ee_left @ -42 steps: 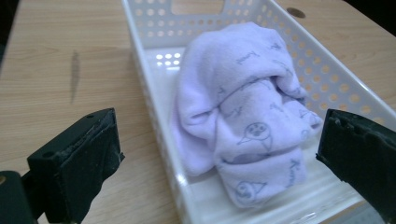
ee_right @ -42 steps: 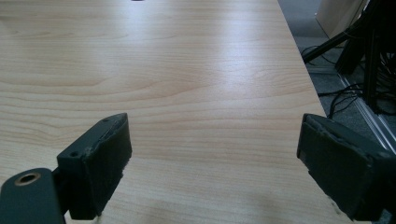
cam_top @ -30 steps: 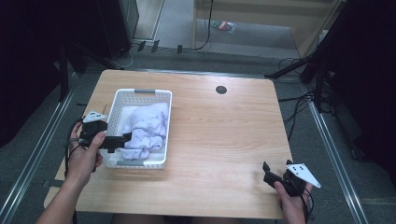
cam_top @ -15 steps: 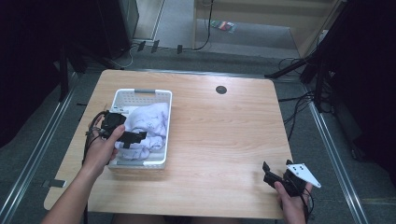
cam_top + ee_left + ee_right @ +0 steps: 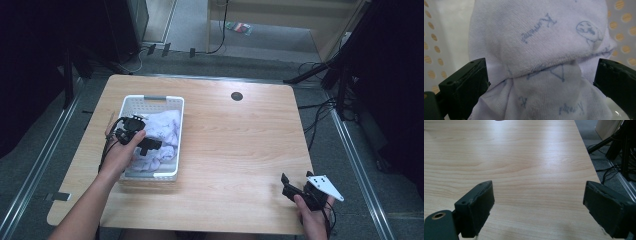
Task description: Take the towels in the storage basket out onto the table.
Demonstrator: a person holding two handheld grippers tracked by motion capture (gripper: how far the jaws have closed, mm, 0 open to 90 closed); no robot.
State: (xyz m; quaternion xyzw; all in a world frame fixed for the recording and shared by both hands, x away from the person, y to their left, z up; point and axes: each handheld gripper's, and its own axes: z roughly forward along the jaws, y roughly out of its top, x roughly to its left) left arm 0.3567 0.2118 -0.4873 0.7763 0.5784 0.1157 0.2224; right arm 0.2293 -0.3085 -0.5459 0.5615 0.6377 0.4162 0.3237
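Note:
A white perforated basket (image 5: 150,99) stands on the left part of the wooden table (image 5: 235,145) and holds a crumpled white cloth (image 5: 162,132) printed with faint blue writing. My left gripper (image 5: 150,146) reaches down into the basket over the cloth. In the left gripper view its jaws stand wide apart on either side of a fold of the cloth (image 5: 541,62), so the left gripper (image 5: 540,85) is open. My right gripper (image 5: 289,189) rests low at the table's front right corner. The right gripper (image 5: 539,207) is open above bare wood.
A small dark round hole (image 5: 236,96) marks the table's far middle. Metal rails (image 5: 47,155) run along both sides of the table, and cables (image 5: 320,107) lie on the floor to the right. The table's right edge (image 5: 589,160) is close to my right gripper.
My left gripper has moved from the basket's left rim rightward into the basket and down onto the cloth. The right gripper has stayed still.

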